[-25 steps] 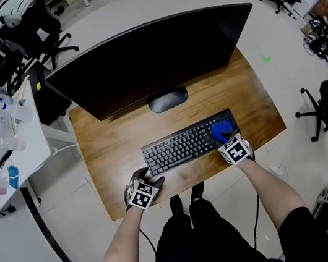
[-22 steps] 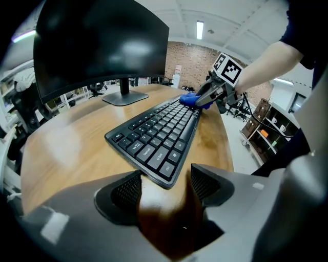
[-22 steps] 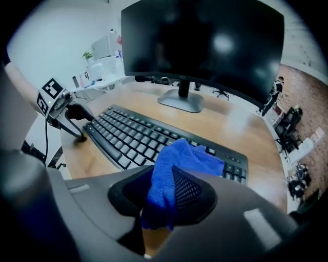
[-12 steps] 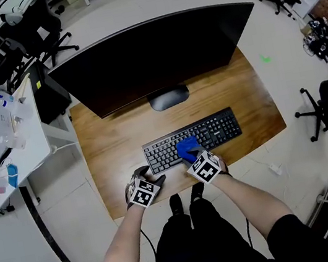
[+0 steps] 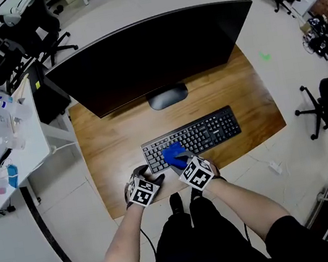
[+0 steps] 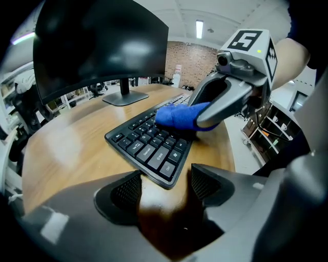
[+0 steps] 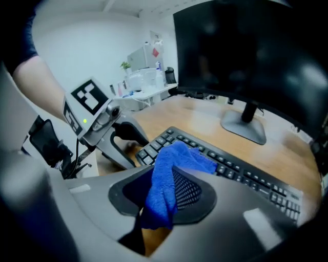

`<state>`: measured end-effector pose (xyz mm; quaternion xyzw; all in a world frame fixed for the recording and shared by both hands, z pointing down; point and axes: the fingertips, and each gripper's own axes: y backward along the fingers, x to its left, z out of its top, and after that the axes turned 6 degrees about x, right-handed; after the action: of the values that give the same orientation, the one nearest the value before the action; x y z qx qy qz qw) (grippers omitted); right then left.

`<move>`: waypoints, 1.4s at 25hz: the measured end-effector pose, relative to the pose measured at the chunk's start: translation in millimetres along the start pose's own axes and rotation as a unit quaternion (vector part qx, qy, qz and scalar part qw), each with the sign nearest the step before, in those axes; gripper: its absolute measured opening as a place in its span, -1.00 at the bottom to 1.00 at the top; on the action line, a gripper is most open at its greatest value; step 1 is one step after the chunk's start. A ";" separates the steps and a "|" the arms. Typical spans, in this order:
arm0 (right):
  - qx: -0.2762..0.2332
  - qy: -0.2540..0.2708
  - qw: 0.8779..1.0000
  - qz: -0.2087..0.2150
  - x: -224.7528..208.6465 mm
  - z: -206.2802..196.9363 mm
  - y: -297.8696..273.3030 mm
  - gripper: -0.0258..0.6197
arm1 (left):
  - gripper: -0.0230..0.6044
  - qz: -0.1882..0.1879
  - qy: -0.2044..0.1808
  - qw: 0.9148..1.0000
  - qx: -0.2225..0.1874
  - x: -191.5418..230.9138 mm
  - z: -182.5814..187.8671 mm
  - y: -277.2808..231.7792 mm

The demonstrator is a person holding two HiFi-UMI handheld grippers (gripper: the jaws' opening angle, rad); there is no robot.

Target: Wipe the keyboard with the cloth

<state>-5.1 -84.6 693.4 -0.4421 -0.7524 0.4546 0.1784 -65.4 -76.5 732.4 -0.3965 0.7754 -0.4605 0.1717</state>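
A black keyboard (image 5: 193,137) lies on the wooden desk (image 5: 110,146) in front of the monitor. My right gripper (image 5: 180,161) is shut on a blue cloth (image 5: 173,154) and presses it onto the keyboard's left part. In the right gripper view the cloth (image 7: 164,192) hangs bunched between the jaws over the keys (image 7: 230,169). My left gripper (image 5: 150,180) rests at the keyboard's left end, open. In the left gripper view the keyboard's near corner (image 6: 166,176) sits just ahead of the gap between its jaws, with the cloth (image 6: 179,116) beyond.
A wide dark monitor (image 5: 150,54) on a round stand (image 5: 167,97) fills the desk's back. The desk's front edge (image 5: 163,199) runs just below both grippers. A white side table (image 5: 29,151) with boxes stands at the left, and office chairs (image 5: 326,108) stand around.
My right gripper has swept the cloth along the keyboard from its right end to its left part. The left gripper has stayed at the keyboard's left end.
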 end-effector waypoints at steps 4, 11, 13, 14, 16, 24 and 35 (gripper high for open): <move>-0.040 -0.054 0.996 -0.058 -61.5 -12.1 46.2 -0.57 | 0.04 -0.001 -0.003 1.000 -0.001 0.2 -0.7 0.6; -0.019 -0.156 0.966 -0.204 -215.5 -89.9 142.9 -0.57 | 0.04 0.003 -0.009 1.000 -0.004 -0.2 -1.4 1.7; 0.003 -0.164 0.958 -0.236 -246.8 -111.8 162.6 -0.57 | 0.04 0.003 -0.007 1.000 -0.003 -1.0 -2.4 0.9; 0.018 -0.165 0.954 -0.249 -259.4 -121.9 168.4 -0.57 | 0.04 0.005 -0.006 1.000 -0.002 -1.1 -2.7 1.3; 0.047 -0.159 0.949 -0.269 -278.4 -138.3 172.5 -0.57 | 0.04 0.007 -0.005 1.000 -0.001 -1.3 -2.3 2.2; 0.107 -0.119 0.959 -0.232 -265.9 -133.5 109.8 -0.57 | 0.04 0.008 -0.004 1.000 -0.001 -2.9 -0.8 1.5; 0.062 -0.024 0.992 -0.108 -143.5 -26.0 17.6 -0.58 | 0.04 0.012 0.007 1.000 -0.002 0.2 -2.8 2.0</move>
<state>99.5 -186.2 711.3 -0.3352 -0.7702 0.4887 0.2357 -68.3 -74.5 732.2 -0.3839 0.7823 -0.4597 0.1712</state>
